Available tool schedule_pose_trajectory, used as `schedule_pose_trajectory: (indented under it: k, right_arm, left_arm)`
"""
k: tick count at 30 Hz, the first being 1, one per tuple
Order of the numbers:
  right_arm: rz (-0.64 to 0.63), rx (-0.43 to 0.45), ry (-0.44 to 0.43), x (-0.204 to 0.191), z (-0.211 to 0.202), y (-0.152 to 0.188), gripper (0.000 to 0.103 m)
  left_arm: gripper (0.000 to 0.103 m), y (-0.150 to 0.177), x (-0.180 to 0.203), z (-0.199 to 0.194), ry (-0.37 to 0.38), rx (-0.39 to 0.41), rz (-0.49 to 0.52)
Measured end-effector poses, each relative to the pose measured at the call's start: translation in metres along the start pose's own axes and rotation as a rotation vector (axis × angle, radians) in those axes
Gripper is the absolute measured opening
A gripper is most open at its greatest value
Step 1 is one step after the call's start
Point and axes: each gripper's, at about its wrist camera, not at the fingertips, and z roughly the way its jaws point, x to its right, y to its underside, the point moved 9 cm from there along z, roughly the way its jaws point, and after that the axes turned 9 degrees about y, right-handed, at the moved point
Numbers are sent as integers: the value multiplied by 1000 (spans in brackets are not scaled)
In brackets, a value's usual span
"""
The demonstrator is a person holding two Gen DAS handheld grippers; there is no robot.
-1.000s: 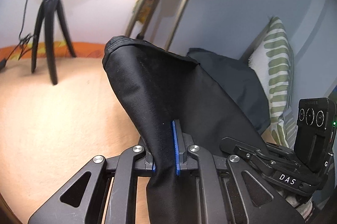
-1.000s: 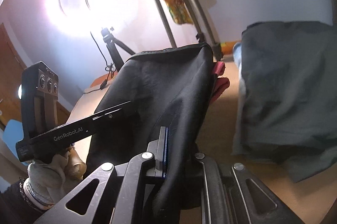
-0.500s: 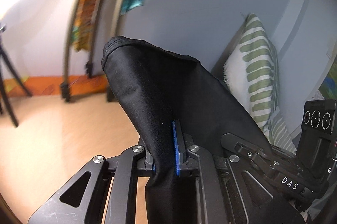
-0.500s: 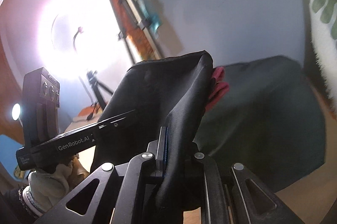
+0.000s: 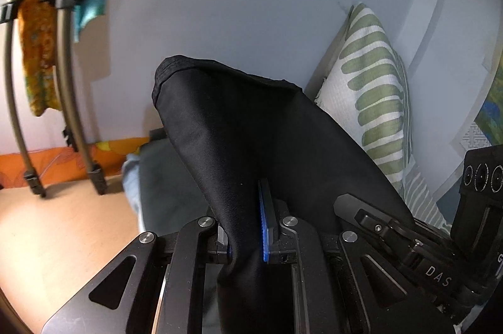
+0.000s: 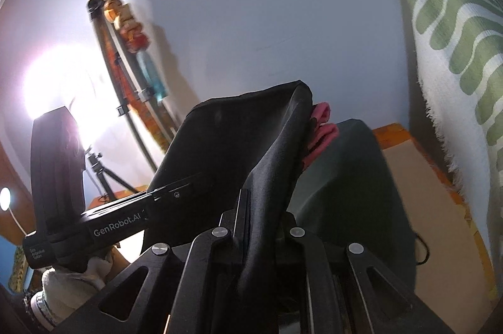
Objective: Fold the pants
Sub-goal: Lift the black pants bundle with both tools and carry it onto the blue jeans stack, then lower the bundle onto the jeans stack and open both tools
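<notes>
Ahead, black pants (image 5: 251, 126) hide much of a striped pillow (image 5: 374, 89).

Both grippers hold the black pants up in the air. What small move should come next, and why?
Probably lower both together toward the bed, jaws kept shut. The left gripper and right gripper each pinch the black pants, which hang lifted, not yet laid flat.

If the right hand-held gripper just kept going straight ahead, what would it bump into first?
Apart from the black pants that the right hand-held gripper already holds, probably the dark green cloth lying ahead on the surface. Depth is hard to judge through this lens; the wall stands farther behind.
</notes>
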Motion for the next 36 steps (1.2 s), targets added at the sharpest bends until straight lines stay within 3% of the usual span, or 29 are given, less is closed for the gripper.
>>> schedule_pose_trajectory:
  k: [9,18,36]
  right_arm:
    - [31,-84,29,39,36,10,7]
    - [68,-161,59,61,49,25,8]
    - [16,-172,231,74,38,27,33]
  left_arm:
    - [10,23,-27,39,-45,-111,-25]
    - [21,37,-28,43,-89,-163,11]
    - [44,40,-34,35,-186,-172,42]
